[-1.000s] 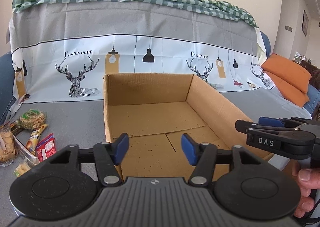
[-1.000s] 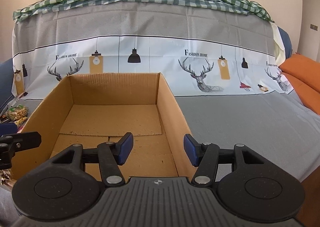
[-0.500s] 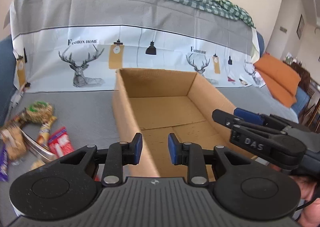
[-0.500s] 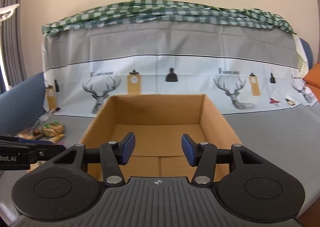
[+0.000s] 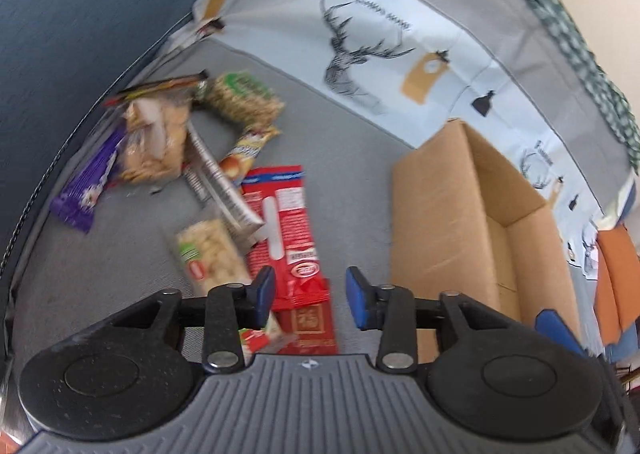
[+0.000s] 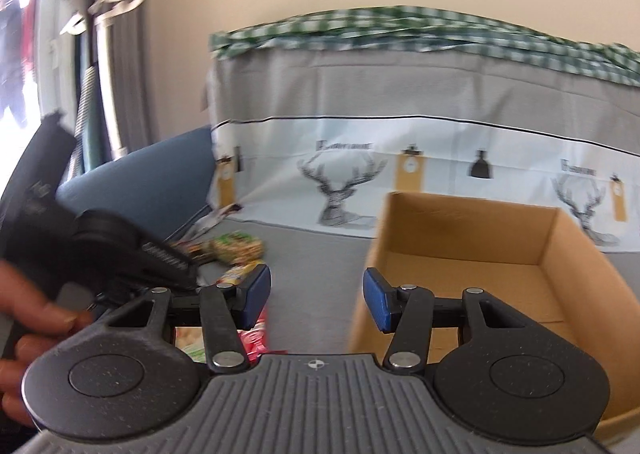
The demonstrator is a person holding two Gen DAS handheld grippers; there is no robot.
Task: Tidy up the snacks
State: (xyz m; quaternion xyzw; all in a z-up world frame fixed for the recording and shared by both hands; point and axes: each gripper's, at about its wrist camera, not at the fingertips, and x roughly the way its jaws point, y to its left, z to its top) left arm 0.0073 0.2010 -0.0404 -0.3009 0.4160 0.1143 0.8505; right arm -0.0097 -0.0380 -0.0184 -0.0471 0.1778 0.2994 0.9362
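The left hand-held gripper (image 5: 310,296) is tilted down over the snack pile with its jaws opening; nothing is clamped between them, though a red packet (image 5: 286,222) is seen through the gap. The right hand-held gripper (image 6: 316,300) is held released and empty, pointed at the near left corner of the cardboard box (image 6: 472,250). A person's hand (image 6: 28,318) is seen at the left edge of the right wrist view. Left of the box, snacks are scattered on the grey cover: a peanut pack (image 5: 214,256), a purple bar (image 5: 90,186), a biscuit bag (image 5: 154,142) and a green-labelled bag (image 5: 242,96). The box stands open. A deer-print cloth (image 6: 400,158) hangs beyond.
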